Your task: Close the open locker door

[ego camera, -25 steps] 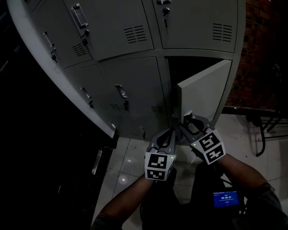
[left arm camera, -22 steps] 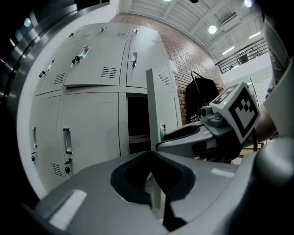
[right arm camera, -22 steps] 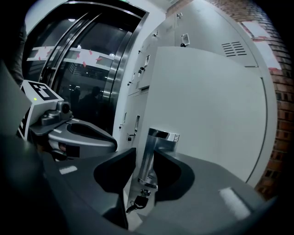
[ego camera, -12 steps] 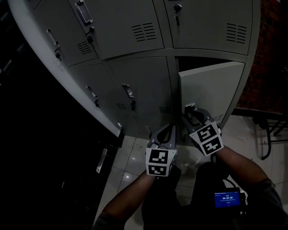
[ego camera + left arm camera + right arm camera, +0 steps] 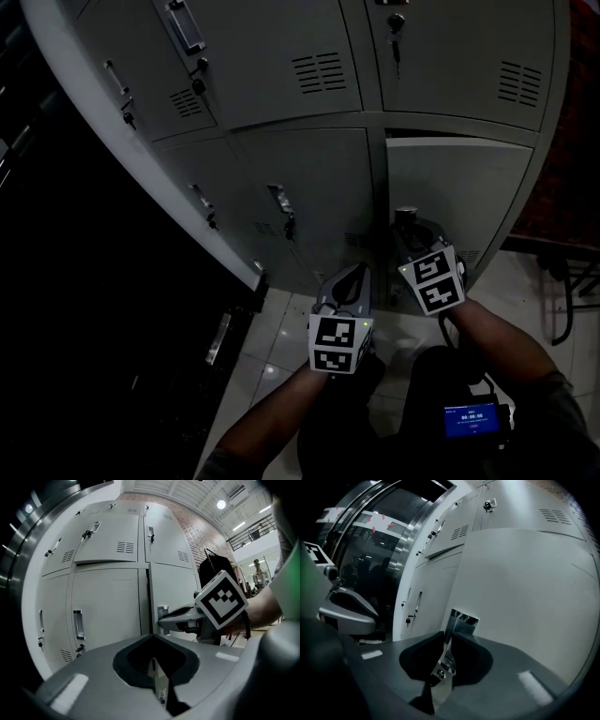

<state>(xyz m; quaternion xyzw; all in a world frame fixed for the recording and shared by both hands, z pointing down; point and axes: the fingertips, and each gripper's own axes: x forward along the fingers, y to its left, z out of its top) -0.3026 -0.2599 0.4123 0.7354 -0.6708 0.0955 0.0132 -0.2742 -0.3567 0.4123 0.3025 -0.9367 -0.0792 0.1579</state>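
The locker door (image 5: pixel 459 197) sat in the lower right bay of the lockers (image 5: pixel 281 187), swung almost flush with its frame; only a thin dark slit showed along its top edge, so the closing looked all but done. The door appeared hinged at the frame's right edge, its free edge at the left, beside the post between the two lower bays; the chrome handle (image 5: pixel 463 620) stood upright at that free edge. The right gripper (image 5: pixel 405 230) was the nearer one, pointing nearly level and straight at the door face; its jaws had just been closing and stood almost together on the handle, whose edge ran down into the narrow gap between them. The door therefore lay directly ahead of that gripper, and the last bit of travel probably called for a push straight along its own line, into the frame. The left gripper (image 5: pixel 361 274) hung just beside it, short of the lockers, facing the closed neighbouring door; its jaws were together with nothing between them.
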